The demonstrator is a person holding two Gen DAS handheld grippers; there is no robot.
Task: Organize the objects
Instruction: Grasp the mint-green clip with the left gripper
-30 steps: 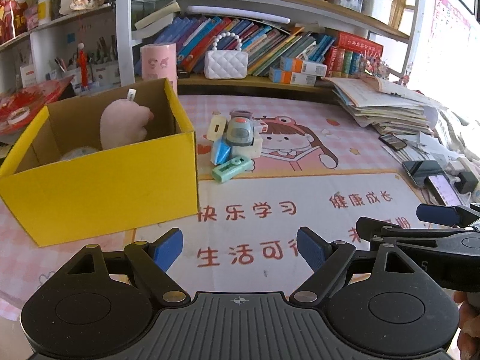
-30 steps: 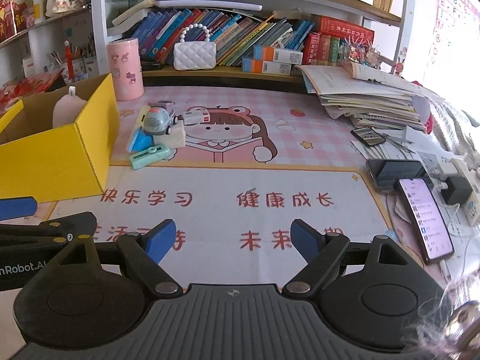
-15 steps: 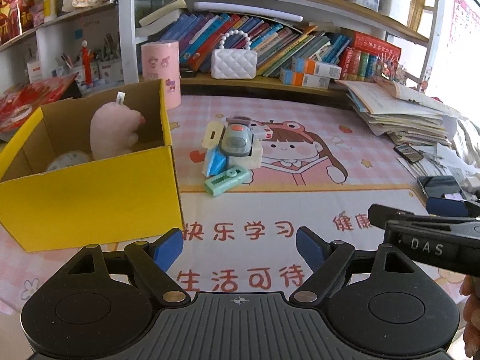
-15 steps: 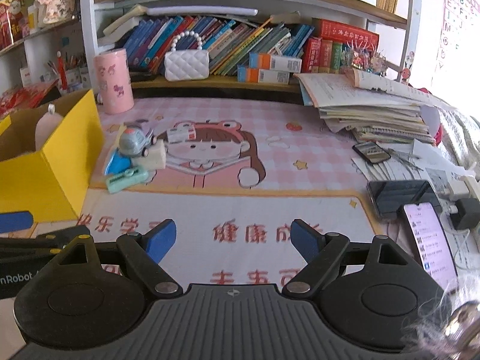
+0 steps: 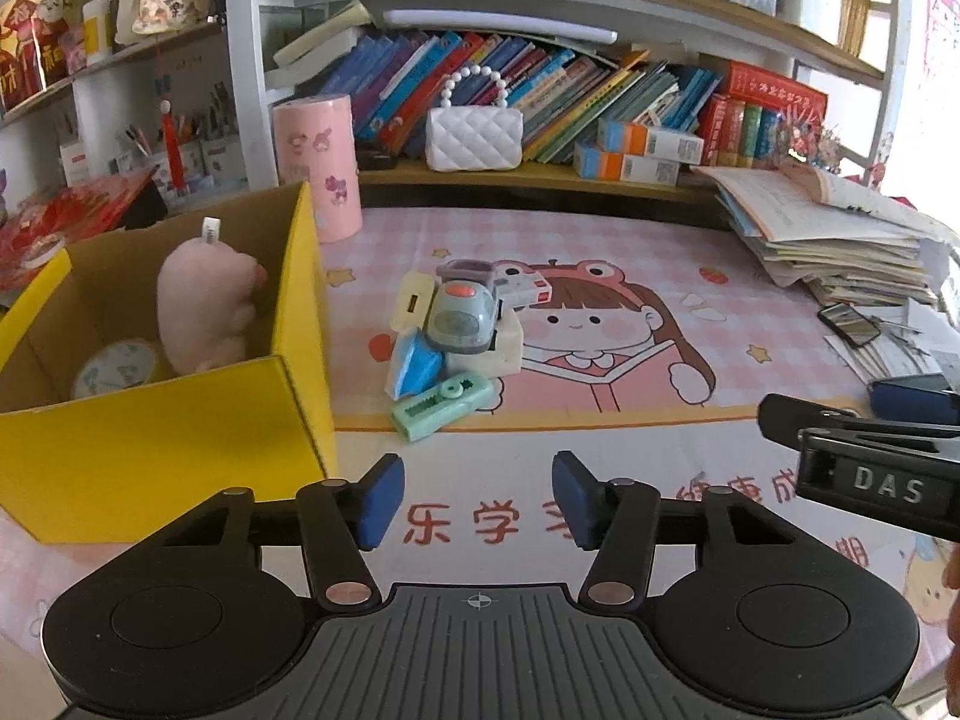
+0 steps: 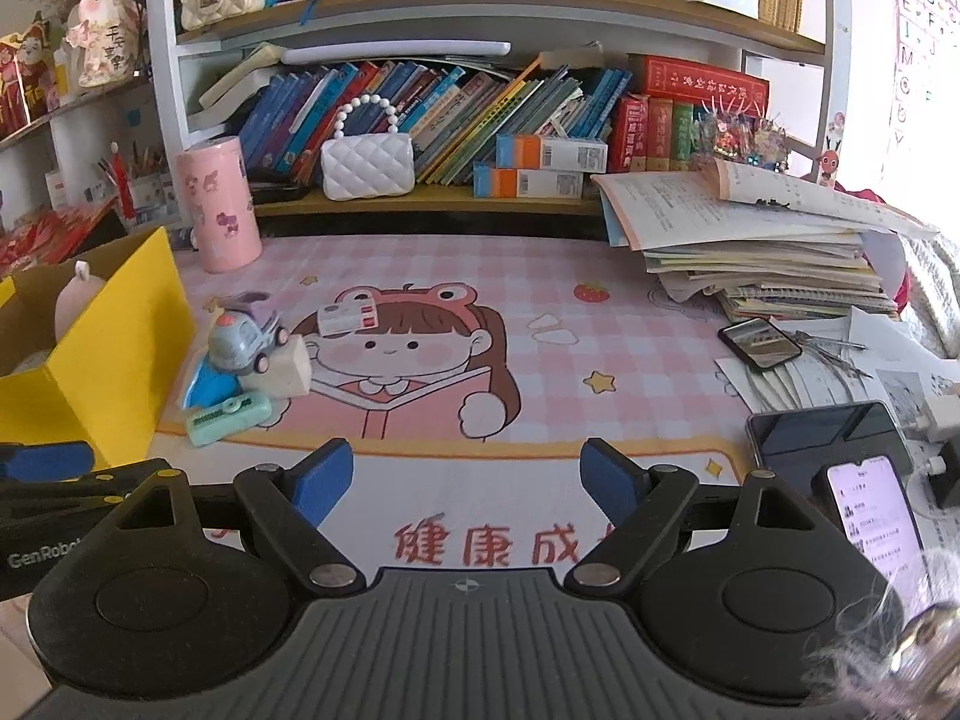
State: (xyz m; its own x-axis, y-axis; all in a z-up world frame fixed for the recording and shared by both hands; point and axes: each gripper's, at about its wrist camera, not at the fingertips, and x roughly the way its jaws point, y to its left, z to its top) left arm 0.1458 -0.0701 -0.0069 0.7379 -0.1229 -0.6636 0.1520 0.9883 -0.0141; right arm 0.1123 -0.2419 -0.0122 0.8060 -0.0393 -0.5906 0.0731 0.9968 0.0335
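A small heap of things lies on the cartoon desk mat: a grey toy car point(image 5: 462, 315) point(image 6: 243, 339) on a pale eraser block point(image 5: 489, 354), a blue wedge point(image 5: 414, 366), a mint green correction tape point(image 5: 444, 399) point(image 6: 228, 417), a cream case point(image 5: 411, 303) and a little red-and-white box point(image 6: 348, 318). Left of the heap stands a yellow cardboard box point(image 5: 180, 432) point(image 6: 120, 348) holding a pink plush point(image 5: 207, 306). My left gripper point(image 5: 477, 501) hovers short of the heap, jaws closing on nothing. My right gripper point(image 6: 465, 480) is open and empty.
A pink cylinder point(image 6: 219, 207) and a white quilted handbag point(image 6: 366, 165) stand at the back by a full bookshelf. A stack of papers and books point(image 6: 762, 246) sits at the right, with phones point(image 6: 759, 342) point(image 6: 870, 510) near the mat's right edge.
Both grippers have moved forward over the mat toward the heap and the shelf. The left gripper's fingers have come markedly closer together; the right gripper's spacing is the same.
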